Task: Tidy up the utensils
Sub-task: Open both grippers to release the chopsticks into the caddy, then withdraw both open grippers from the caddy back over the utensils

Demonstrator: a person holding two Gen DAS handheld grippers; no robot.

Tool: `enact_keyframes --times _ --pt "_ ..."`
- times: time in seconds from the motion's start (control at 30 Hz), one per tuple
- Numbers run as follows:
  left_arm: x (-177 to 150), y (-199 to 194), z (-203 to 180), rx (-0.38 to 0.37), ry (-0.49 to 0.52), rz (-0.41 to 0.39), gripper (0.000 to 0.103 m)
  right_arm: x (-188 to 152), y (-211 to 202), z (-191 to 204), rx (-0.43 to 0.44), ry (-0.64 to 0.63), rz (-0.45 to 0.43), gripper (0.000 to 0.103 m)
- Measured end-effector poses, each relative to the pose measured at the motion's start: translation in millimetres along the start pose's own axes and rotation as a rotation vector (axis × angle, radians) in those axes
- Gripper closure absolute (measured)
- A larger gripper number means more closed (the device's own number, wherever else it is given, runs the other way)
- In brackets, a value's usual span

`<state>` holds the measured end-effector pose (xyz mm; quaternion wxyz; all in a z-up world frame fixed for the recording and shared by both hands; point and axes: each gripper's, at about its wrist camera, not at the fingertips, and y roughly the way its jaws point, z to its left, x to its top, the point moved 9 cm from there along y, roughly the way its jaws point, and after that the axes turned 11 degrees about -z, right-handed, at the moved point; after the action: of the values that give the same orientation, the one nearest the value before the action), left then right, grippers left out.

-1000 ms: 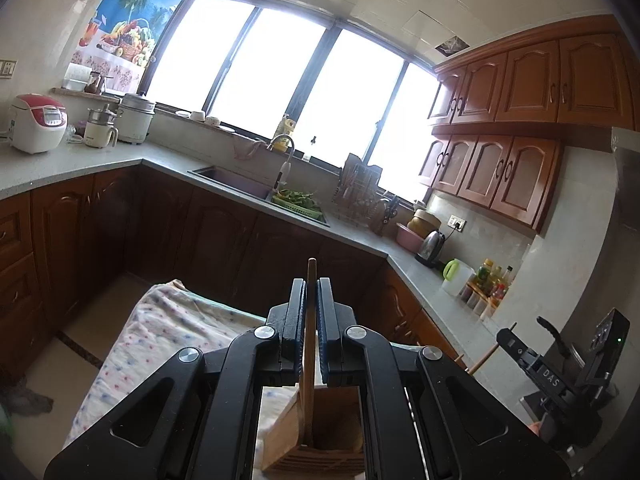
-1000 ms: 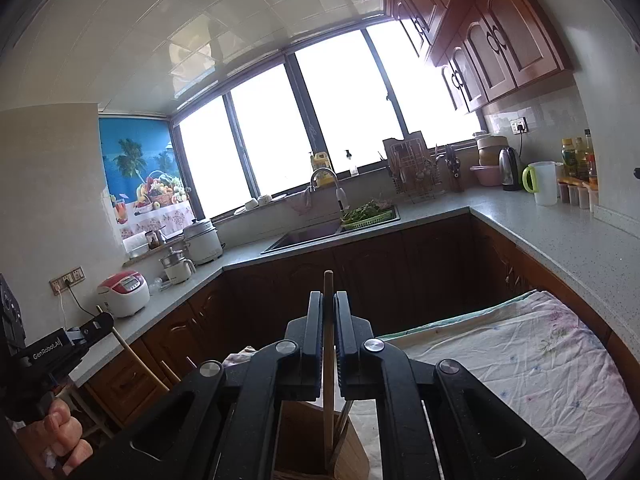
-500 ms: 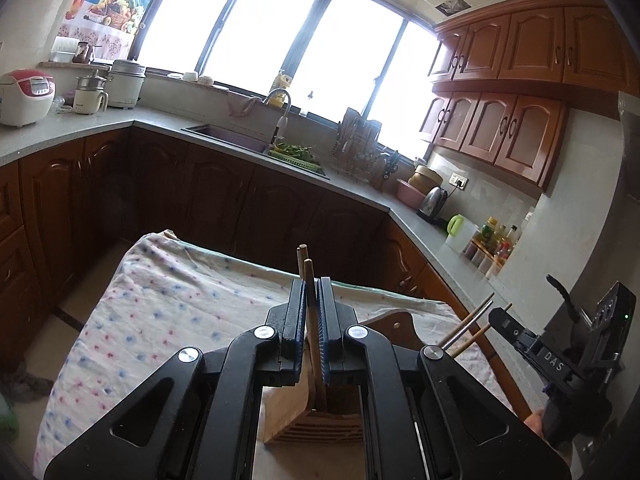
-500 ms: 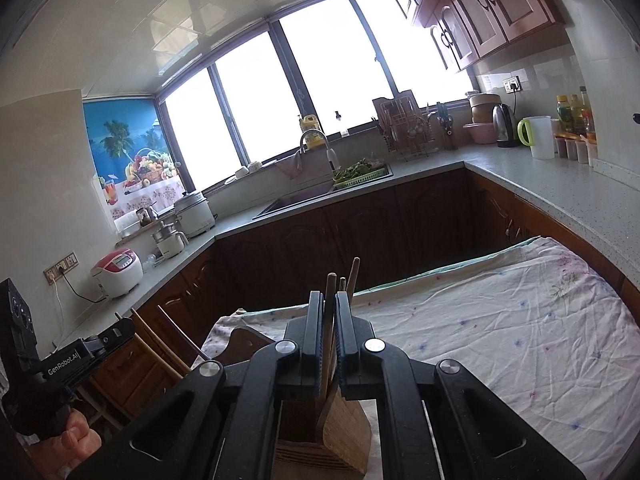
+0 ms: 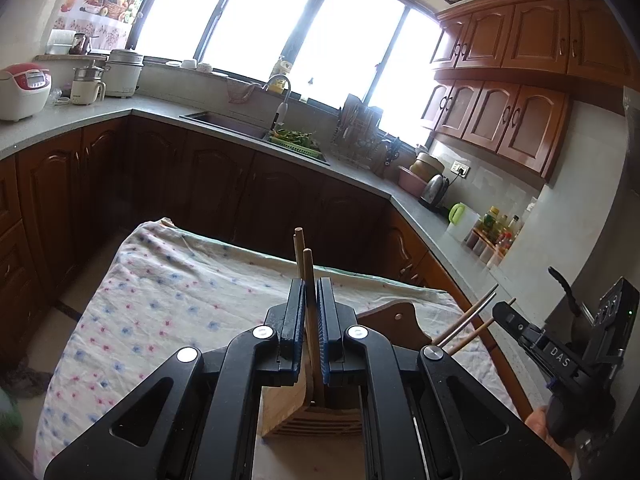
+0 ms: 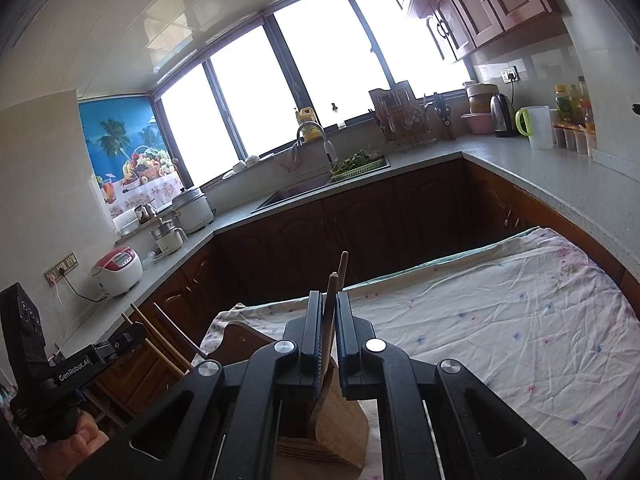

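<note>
Left gripper (image 5: 311, 322) clamping wooden chopstick (image 5: 309, 280), stick pointing toward 12 o'clock, lower end sitting in wooden holder (image 5: 284, 408) on floral cloth (image 5: 168, 300). Right gripper (image 6: 329, 328) pinching another chopstick (image 6: 331, 300), leaning toward 1 o'clock, over same holder.

Rice cooker (image 5: 22, 90): white with a red lid, on the counter (image 5: 72, 120), far left.
Sink (image 5: 224, 122): below the windows; green basket of vegetables (image 5: 294, 138) beside it.
Kettle (image 5: 434, 192): steel, near a pink bowl (image 5: 412, 184).
Cloth (image 6: 500, 308): flowered, wrinkled.
Cabinets (image 5: 516, 80): reddish wood.
</note>
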<state>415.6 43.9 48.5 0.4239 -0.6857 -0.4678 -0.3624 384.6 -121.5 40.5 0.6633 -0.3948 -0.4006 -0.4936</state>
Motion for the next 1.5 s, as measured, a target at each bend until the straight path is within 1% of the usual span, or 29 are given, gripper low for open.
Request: enact_keyframes --times 0.03,0.1,0.13,0.17,0.2,0.23,0.27,0.3,0.33,0.37,0.4,0.43,0.47,0.5,0.53,0.57,0.6,0.77,0.87,1.03,1.23,1.5 --pt "0 0 0 0.000 0.002 0.001 0.098 0 0 0 0.000 0.000 0.001 0.096" --pt "0 -1 0 0.000 0.003 0.006 0.098 -1 0 -1 0.003 0.006 0.004 0.092" --pt "0 -1 0 0.001 0.003 0.008 0.098 -1 0 -1 0.006 0.011 0.007 0.092" --pt "0 -1 1 0.002 0.004 0.011 0.094 -1 0 -1 0.005 0.013 0.011 0.092" --pt "0 -2 0 0.003 0.006 0.012 0.087 -1 -1 -1 0.003 0.013 0.012 0.090" --pt "1 -3 0 0.003 0.007 0.012 0.082 -1 -1 0 0.003 0.013 0.011 0.084" --pt "1 -5 0 0.002 0.008 0.010 0.071 -1 -3 0 0.010 0.018 0.007 0.071" --pt "1 -7 0 0.002 0.009 0.006 0.065 0 -5 1 0.017 0.024 0.002 0.062" --pt "1 -9 0 0.003 0.013 0.004 0.063 1 -7 1 0.018 0.024 -0.004 0.053" --pt "1 -10 -1 0.005 0.019 0.005 0.059 2 -9 2 0.015 0.021 -0.008 0.052" --pt "0 -12 -2 0.009 0.025 0.008 0.051 2 -10 2 0.016 0.020 -0.009 0.051" --pt "-1 -14 -2 0.015 0.029 0.011 0.046 3 -12 2 0.019 0.023 -0.009 0.045" --pt "-2 -16 -2 0.018 0.034 0.011 0.039 3 -14 2 0.023 0.028 -0.010 0.033" --pt "-3 -18 -3 0.018 0.039 0.009 0.037 4 -17 2 0.026 0.032 -0.014 0.027" --pt "-4 -21 -3 0.021 0.045 0.012 0.036 4 -20 3 0.030 0.033 -0.019 0.016" --pt "-6 -24 -3 0.026 0.053 0.016 0.031 5 -23 3 0.034 0.031 -0.023 0.009" --pt "-8 -26 -3 0.032 0.058 0.018 0.024 6 -26 4 0.037 0.029 -0.025 0.008" --pt "-16 -44 -1 0.047 0.046 0.022 0.014 5 -44 8 0.055 0.021 -0.015 0.004" --pt "-23 -55 0 0.054 0.023 0.033 0.013 3 -57 10 0.060 0.012 -0.012 0.003" --pt "-43 -76 -1 0.062 0.011 0.064 0.011 -7 -80 8 0.067 0.009 0.006 0.003" --pt "-71 -99 -7 0.063 0.020 0.109 0.011 -24 -108 2 0.061 0.008 0.031 0.002" --pt "-98 -120 -9 0.061 0.022 0.158 0.011 -46 -138 -13 0.033 0.020 0.066 0.002"
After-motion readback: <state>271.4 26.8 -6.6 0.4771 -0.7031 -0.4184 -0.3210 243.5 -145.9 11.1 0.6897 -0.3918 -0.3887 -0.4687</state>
